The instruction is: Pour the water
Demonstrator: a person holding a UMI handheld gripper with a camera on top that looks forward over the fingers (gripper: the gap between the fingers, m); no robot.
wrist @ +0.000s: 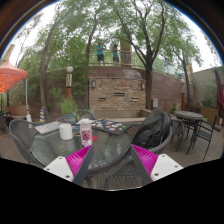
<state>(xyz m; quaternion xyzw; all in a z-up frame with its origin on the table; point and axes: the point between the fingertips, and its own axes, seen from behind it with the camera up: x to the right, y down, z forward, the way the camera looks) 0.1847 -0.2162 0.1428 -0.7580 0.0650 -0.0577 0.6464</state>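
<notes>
Bottle: upright, long axis vertical, red label, standing on the glass table toward its far edge.
Cup: white, just beside the bottle.
Open room: bare glass between bottle and near edge.
Gripper: fingers apart, empty; bottle beyond them, off to the left finger's side.
Chairs: dark, at the table's right edge.

Bottle on table, beyond claw

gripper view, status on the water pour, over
Gripper open, empty, over the glass table. Bottle upright just ahead, untouched. White cup beside it. Path clear.
</notes>
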